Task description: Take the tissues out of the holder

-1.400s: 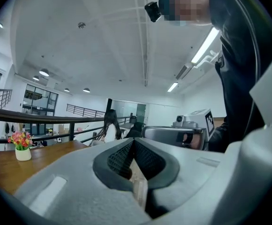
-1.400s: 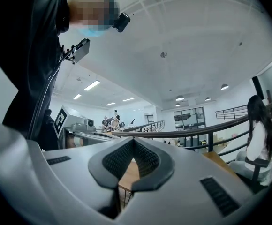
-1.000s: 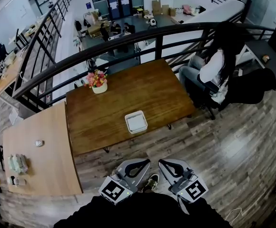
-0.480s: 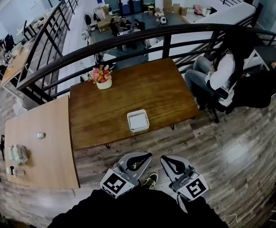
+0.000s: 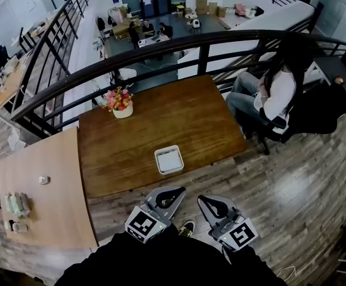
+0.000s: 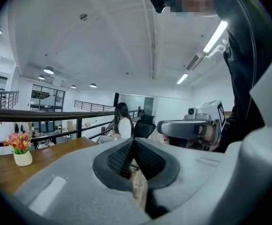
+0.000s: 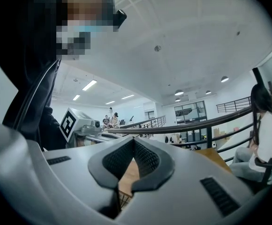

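Seen from overhead, the white tissue holder (image 5: 169,159) sits near the front edge of the dark wooden table (image 5: 131,142), with the left gripper (image 5: 179,190) and right gripper (image 5: 202,199) side by side just short of it, while the left gripper view shows jaws pressed together on nothing, and the right gripper view shows the same.

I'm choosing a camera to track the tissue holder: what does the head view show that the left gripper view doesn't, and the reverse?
Only the head view: the white tissue holder. Only the left gripper view: ceiling lights and the left hand-held gripper with its jaws shut, close up. Both: the dark table, flower pot, seated person and right hand-held gripper.
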Demonstrator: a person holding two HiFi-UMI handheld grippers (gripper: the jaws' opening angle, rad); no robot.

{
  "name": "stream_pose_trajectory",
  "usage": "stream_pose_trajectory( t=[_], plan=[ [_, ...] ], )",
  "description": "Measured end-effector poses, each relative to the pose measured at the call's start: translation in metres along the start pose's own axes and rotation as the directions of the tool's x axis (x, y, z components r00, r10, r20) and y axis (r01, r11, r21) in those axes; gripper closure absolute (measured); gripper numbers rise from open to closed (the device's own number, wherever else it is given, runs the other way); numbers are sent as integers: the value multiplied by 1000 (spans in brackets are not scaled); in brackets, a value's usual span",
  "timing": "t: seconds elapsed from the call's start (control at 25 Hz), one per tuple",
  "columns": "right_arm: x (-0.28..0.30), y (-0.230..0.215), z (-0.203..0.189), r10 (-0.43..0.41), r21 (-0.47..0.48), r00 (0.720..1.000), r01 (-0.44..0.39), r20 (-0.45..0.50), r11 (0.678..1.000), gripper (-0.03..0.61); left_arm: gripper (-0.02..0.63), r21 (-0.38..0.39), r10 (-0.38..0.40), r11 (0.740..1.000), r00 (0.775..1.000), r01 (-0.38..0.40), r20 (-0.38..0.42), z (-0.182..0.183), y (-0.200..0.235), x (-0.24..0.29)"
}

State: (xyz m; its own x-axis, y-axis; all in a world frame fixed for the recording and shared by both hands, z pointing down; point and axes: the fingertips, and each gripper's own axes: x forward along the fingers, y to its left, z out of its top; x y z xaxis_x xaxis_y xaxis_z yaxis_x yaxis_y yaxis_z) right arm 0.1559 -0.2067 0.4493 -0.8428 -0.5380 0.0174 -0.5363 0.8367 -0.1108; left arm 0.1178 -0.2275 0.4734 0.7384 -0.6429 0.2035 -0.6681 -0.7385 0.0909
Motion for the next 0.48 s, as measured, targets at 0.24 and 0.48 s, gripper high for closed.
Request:
stream_pose_trajectory(
  t=[0.24,0.48],
  plan=[
    [41,-25,-11,-6,8,999,6,-37,1000,577,618,10,-29,1000,1000,29,8,3,40,22],
    [90,-51,-19,-27,4,997,27,-78,1000,577,618,19,-6,1000,999,7,-48,-20,104,35]
  ],
)
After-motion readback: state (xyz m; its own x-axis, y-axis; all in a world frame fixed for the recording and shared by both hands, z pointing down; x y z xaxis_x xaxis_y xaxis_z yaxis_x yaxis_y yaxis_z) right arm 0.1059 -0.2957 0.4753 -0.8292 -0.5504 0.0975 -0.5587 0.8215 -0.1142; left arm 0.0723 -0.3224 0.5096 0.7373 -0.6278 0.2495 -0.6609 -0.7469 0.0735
